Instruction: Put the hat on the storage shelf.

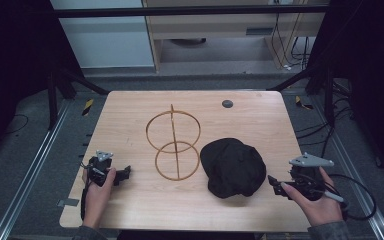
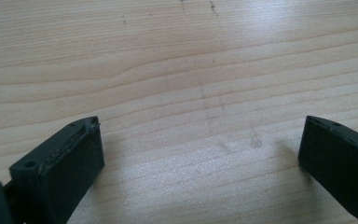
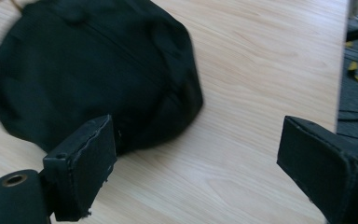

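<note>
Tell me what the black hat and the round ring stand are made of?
The black hat looks like soft, matte cloth: it sags and shows folds and a seam in the right gripper view. The ring stand looks like thin wire or cane with a golden-brown, slightly shiny finish; which one, I cannot tell. The table looks like pale wood with grain lines.

left gripper (image 1: 125, 174) low in hand, jaws wide, right gripper (image 1: 275, 184) jaws apart, empty

Lab: framed test table (image 1: 130, 200), trailing cables (image 1: 300, 50)
</note>
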Demonstrator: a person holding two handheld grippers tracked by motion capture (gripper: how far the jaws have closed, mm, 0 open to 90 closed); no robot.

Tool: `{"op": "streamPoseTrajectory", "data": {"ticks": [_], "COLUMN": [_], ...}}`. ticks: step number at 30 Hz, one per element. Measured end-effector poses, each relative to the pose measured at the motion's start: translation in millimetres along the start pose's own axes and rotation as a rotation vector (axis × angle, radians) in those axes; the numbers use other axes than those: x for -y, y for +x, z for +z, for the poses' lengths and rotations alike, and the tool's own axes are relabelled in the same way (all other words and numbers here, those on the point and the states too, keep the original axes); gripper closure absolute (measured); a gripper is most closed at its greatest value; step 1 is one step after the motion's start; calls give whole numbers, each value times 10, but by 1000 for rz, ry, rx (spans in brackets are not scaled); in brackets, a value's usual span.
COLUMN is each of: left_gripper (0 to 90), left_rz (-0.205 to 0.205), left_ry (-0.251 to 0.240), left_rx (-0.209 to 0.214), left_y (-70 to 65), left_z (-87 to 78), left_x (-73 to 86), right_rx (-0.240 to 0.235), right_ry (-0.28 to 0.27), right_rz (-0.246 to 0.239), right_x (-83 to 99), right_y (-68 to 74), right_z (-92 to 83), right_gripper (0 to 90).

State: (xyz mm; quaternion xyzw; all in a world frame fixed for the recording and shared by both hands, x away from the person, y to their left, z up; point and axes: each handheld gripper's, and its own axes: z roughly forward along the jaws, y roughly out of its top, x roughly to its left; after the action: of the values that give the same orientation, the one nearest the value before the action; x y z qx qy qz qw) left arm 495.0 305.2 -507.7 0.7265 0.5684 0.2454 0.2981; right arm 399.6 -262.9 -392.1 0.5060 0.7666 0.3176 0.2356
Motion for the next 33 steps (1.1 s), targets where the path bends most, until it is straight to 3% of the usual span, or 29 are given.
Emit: {"op": "streamPoseTrajectory", "data": {"ticks": [8, 13, 25, 33], "left_gripper": [0, 0, 0, 0], "left_rz": [0, 1, 1, 1], "left_ry": [-1, -1, -1, -1], "left_rx": [0, -1, -2, -2], "left_y": [-8, -11, -11, -12], "left_z": [-7, -10, -10, -10], "left_x": [9, 11, 11, 11], "right_rx": [-42, -68, -99, -77], "right_ry": [3, 21, 44, 83], "right_rz": [-46, -61, -95, -108], "right_x": [-307, -456, -600, -623], "right_y": [201, 345, 582, 640], "right_z": [-2, 98, 268, 444], "right_gripper": [107, 102, 73, 59]}}
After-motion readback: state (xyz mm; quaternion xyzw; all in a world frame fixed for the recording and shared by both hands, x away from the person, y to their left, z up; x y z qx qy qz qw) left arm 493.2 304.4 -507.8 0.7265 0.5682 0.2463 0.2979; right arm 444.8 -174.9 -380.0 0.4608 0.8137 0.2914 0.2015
